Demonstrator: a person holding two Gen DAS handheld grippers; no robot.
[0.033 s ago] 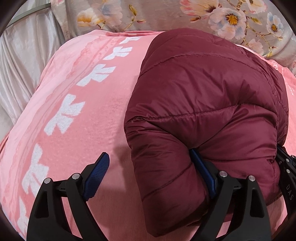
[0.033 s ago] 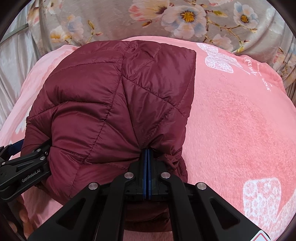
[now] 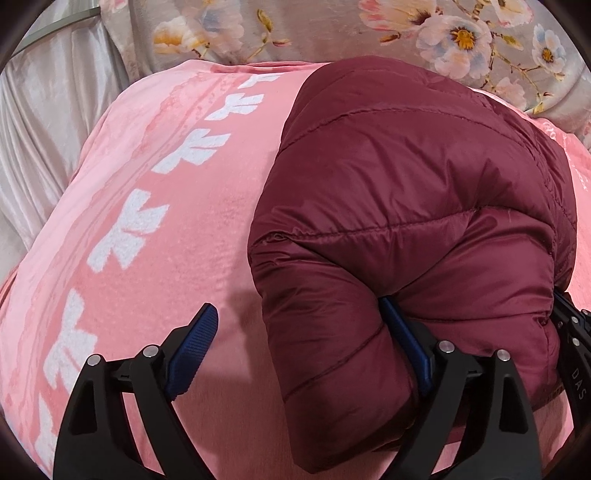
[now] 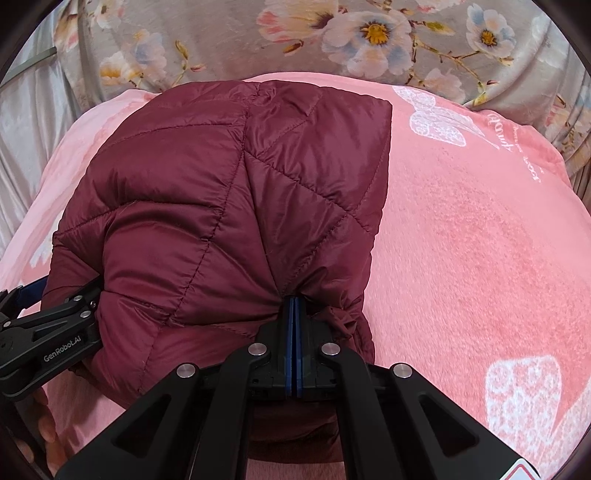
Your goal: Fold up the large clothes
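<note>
A pink plush blanket (image 3: 155,206) printed with white bows covers the bed, and behind it hangs a grey fabric with large pale flowers (image 4: 369,33); a silvery satin cloth (image 3: 40,140) falls away at the blanket's left edge. On the blanket lies a maroon quilted puffer jacket (image 4: 207,206), folded into a thick, rounded bundle with its stitched seams showing on top. In the left wrist view the jacket (image 3: 424,206) fills the right half of the blanket, its near fold bulging toward the camera. The left gripper (image 3: 299,343) stands with its jaws spread wide, having just been opening: the lower edge of the jacket's near fold sits between them, resting against the right blue pad while the left pad is well clear of it over bare blanket, so nothing is pinched. The right gripper (image 4: 294,314) has its blue pads pressed flat together at the jacket's near edge, where the maroon fabric gathers into tight puckers right at the tips; it is clamped on that pinch of jacket. In the right wrist view the left gripper (image 4: 55,325) shows at the jacket's left side, touching the bundle. To the jacket's right the blanket is bare apart from white lace-pattern prints (image 4: 436,118).
</note>
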